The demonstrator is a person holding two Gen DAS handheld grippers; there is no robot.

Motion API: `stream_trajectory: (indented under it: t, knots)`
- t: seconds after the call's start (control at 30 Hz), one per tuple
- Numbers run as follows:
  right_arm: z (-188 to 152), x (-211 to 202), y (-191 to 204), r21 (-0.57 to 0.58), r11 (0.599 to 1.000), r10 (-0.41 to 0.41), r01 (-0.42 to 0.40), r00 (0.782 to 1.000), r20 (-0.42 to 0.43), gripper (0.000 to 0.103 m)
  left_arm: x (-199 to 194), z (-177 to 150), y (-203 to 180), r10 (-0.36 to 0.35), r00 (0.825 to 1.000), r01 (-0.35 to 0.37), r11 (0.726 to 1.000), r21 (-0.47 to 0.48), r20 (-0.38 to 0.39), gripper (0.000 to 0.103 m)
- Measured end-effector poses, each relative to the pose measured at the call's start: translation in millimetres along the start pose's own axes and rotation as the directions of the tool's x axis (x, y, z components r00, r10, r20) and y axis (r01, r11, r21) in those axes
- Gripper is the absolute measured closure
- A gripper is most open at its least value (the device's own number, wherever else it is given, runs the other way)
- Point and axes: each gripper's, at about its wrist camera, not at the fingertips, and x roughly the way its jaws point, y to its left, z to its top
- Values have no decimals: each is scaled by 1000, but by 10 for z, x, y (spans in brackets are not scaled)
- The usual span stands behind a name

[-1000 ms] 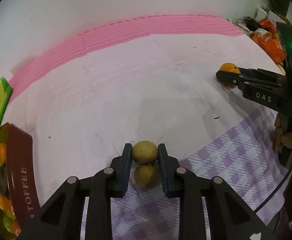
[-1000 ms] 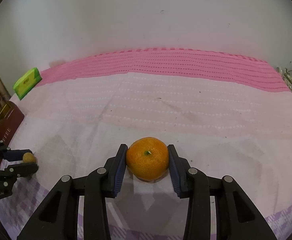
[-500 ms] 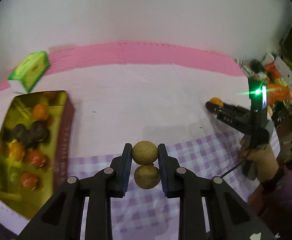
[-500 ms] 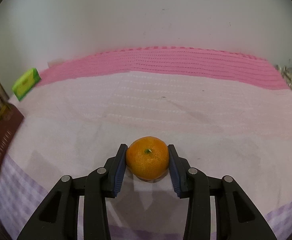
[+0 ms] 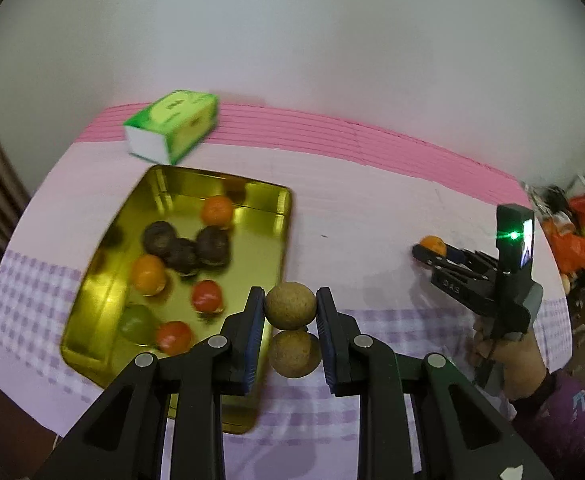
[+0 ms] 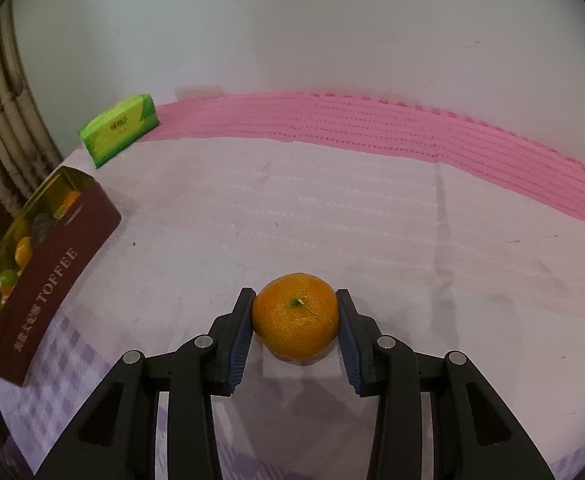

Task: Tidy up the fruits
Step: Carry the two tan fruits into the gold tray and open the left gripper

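While the gold tin (image 5: 92, 344) already holds several fruits, the left gripper (image 5: 290, 312) is closed on two brown fruits (image 5: 291, 306) beside it, and the right gripper (image 6: 295, 322) clamps an orange (image 6: 295, 318), neither yet put inside.

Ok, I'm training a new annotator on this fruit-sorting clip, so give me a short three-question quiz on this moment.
1. True or false: the left gripper has its jaws shut on two small brown fruits.
2. What does the right gripper hold? A) a tomato B) a mandarin C) nothing
3. Fill in: the dark red side of the gold tin reads "____".

Key: 1 true. 2 B. 3 TOFFEE.
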Motion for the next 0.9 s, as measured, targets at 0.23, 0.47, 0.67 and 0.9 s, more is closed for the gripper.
stream_trajectory:
  t: [0.23, 0.47, 0.67, 0.9]
  knots:
    - [2, 8, 18, -16, 999, -31, 31, 1000, 4, 62, 83, -23, 257, 46, 999, -45, 999, -22, 12, 81]
    - [17, 15, 44, -33, 998, -56, 56, 998, 2, 62, 95, -74, 313, 71, 997, -71, 997, -8, 23, 81]
    - [19, 20, 46, -40, 997, -67, 67, 998, 3, 62, 114, -79, 349, 93, 995, -93, 996, 5, 30, 81]
    - [26, 26, 47, -43, 997, -69, 69, 998, 3, 62, 127, -74, 405, 104, 994, -104, 995, -1, 28, 81]
